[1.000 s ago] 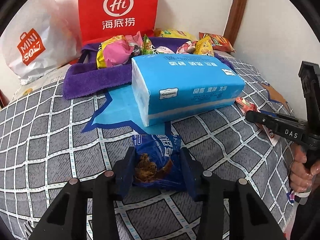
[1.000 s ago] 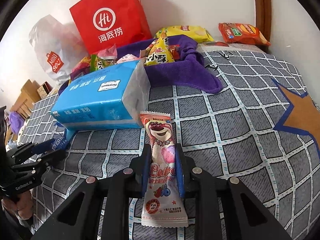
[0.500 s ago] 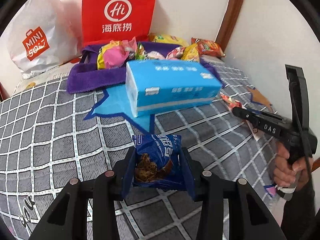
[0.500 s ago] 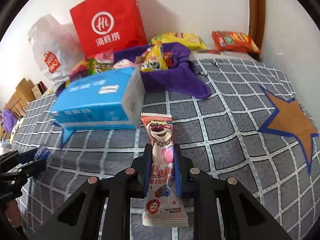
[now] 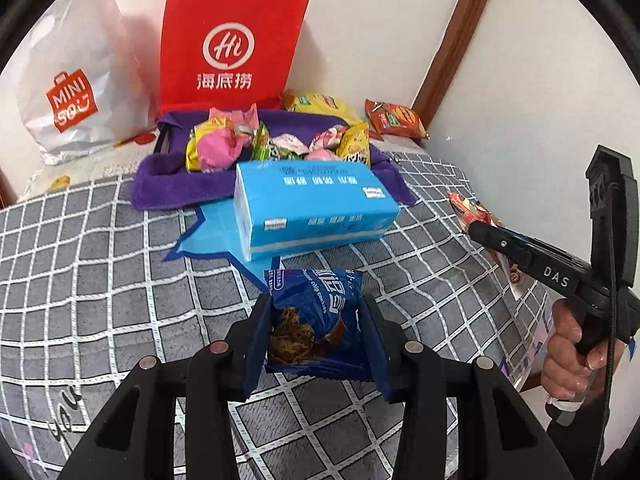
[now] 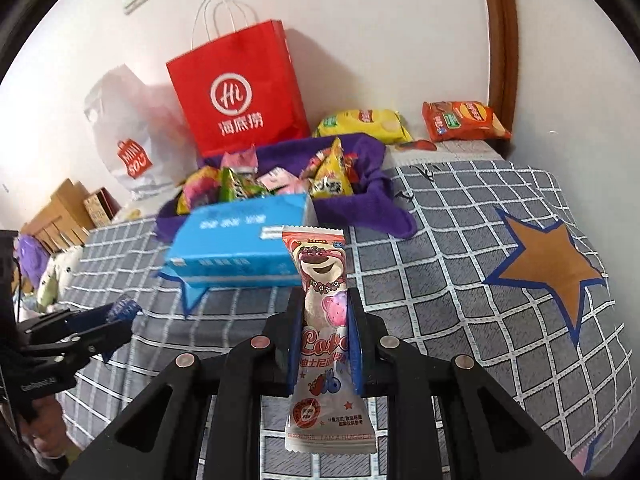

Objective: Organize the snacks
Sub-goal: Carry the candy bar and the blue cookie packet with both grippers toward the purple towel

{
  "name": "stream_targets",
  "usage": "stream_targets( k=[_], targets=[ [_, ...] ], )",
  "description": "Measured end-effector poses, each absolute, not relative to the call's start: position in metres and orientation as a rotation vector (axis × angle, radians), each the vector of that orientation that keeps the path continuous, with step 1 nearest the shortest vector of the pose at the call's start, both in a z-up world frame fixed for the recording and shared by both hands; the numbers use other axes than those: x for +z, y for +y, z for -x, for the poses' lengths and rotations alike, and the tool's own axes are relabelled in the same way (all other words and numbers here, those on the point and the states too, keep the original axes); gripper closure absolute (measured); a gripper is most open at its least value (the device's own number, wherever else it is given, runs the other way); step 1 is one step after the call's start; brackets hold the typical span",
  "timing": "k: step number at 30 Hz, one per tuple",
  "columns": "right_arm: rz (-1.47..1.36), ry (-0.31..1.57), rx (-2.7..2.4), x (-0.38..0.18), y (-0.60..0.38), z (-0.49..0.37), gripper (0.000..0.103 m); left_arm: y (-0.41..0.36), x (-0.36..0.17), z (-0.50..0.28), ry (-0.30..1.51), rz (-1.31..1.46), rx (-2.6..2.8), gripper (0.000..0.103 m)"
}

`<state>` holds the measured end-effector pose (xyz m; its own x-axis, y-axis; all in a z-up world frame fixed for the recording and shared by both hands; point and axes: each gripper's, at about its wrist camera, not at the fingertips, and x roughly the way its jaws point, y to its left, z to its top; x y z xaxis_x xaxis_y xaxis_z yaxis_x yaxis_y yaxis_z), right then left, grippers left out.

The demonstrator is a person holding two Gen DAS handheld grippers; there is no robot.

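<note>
My left gripper [image 5: 314, 320] is shut on a dark blue chocolate chip cookie packet [image 5: 316, 312], held above the checked bed cover. My right gripper [image 6: 325, 328] is shut on a long pink Lotso bear snack packet [image 6: 324, 320], also held above the cover. A purple cloth-lined basket [image 5: 168, 184] at the back holds several snack packets [image 5: 218, 146]. It also shows in the right wrist view [image 6: 380, 184]. Each gripper shows in the other's view: the right [image 5: 476, 224] at the right, the left [image 6: 120, 316] at the lower left.
A blue tissue pack [image 5: 312, 204] lies between the grippers and the basket. A red paper bag [image 5: 228, 44] and a white Miniso bag [image 5: 68, 80] stand against the wall. A yellow chip bag [image 6: 364, 124] and an orange one [image 6: 464, 120] lie behind the basket.
Both grippers have risen and drawn back from the tissue pack and basket, each still holding its packet. The bed surface looks farther away now.
</note>
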<state>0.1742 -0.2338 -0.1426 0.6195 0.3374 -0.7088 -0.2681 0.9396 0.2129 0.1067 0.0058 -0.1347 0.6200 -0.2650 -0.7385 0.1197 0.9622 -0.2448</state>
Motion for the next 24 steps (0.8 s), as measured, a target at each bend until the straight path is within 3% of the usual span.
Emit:
stream_targets(
  k=[15, 24],
  targets=[
    [0.068, 0.819, 0.42, -0.099, -0.221, -0.161, 0.083, 0.005, -0.115, -0.1, 0.848, 0.172, -0.232, 0.062],
    [0.024, 0.775, 0.42, -0.089, -0.215, -0.153, 0.083, 0.006, -0.107, -0.102, 0.84, 0.199, -0.24, 0.062]
  ],
)
